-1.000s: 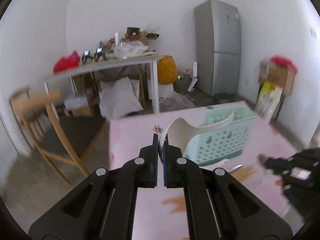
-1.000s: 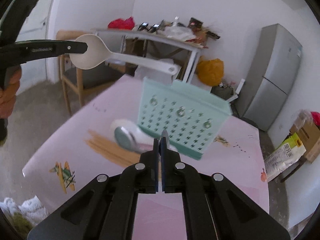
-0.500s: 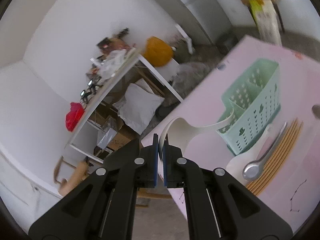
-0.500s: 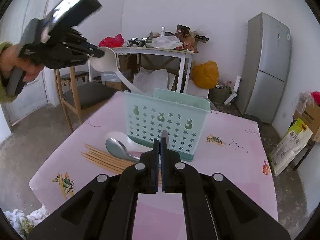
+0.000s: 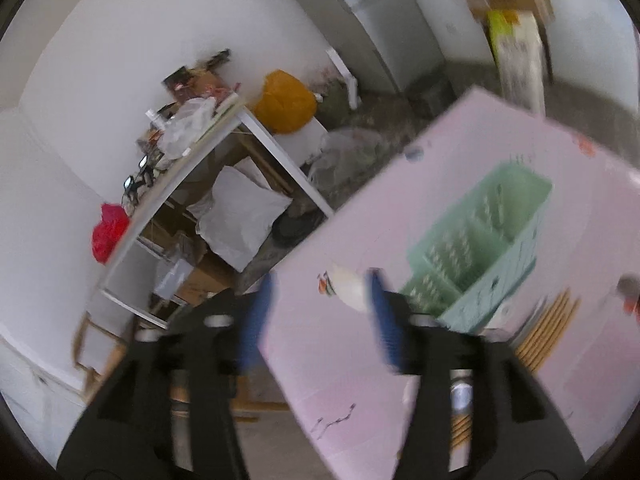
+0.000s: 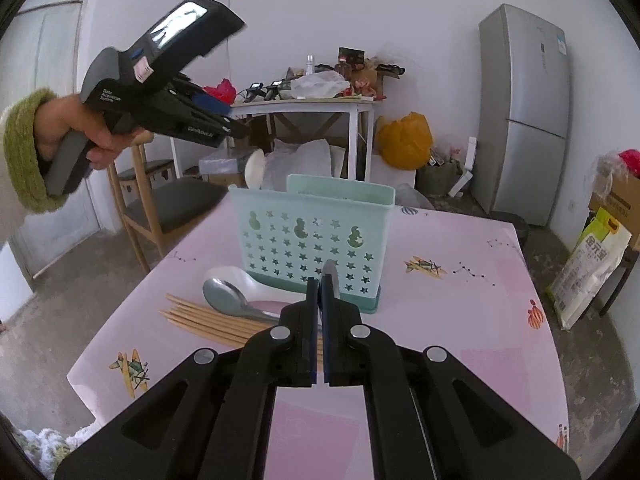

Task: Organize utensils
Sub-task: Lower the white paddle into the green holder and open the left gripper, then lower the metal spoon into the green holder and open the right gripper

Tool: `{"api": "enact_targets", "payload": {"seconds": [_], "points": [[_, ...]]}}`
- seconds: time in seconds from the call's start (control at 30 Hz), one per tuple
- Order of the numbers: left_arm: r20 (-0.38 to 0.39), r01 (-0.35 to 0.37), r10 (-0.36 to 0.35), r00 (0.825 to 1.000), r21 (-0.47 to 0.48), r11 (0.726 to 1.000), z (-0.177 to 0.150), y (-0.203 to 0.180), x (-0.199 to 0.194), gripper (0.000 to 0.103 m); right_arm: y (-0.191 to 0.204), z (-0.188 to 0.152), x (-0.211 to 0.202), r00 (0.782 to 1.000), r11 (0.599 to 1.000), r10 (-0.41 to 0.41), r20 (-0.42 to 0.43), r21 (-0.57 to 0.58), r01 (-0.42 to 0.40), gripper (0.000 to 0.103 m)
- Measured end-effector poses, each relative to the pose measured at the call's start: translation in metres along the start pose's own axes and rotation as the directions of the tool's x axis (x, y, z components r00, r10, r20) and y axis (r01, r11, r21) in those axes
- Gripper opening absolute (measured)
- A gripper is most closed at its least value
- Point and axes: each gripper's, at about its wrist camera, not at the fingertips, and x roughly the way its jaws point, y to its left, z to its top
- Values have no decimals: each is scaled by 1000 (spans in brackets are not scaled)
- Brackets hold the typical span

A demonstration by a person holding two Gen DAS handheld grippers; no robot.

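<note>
White spoon (image 6: 254,169) now stands in mint caddy (image 6: 316,240) on pink tabletop (image 6: 460,300); left tongs (image 5: 316,308), just opened wide, released it. Right tongs (image 6: 319,280) pinch a metal utensil.

Small white lettering is showing on the black handheld left gripper (image 6: 236,130) and large characters on the yellow-and-white sack (image 6: 592,264) by the wall, but none is resolving legibly.

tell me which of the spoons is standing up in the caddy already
The white spoon, its bowl sticking up above the left end of the mint caddy. The metal spoon and the other white one lie flat on the table in front, beside the chopsticks.
</note>
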Motion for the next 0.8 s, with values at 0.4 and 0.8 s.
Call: {"api": "enact_targets", "payload": {"seconds": [0.4,0.8], "points": [[166,193,-119,979,-562,804,-91,52,-30,78,-32,23,-9,999,991,37,38,125,-41,2],[130,289,-275,952,-674,680,-180,5,-5,82,-47,109,-25,966,985,106,235,106,-134,2]]}}
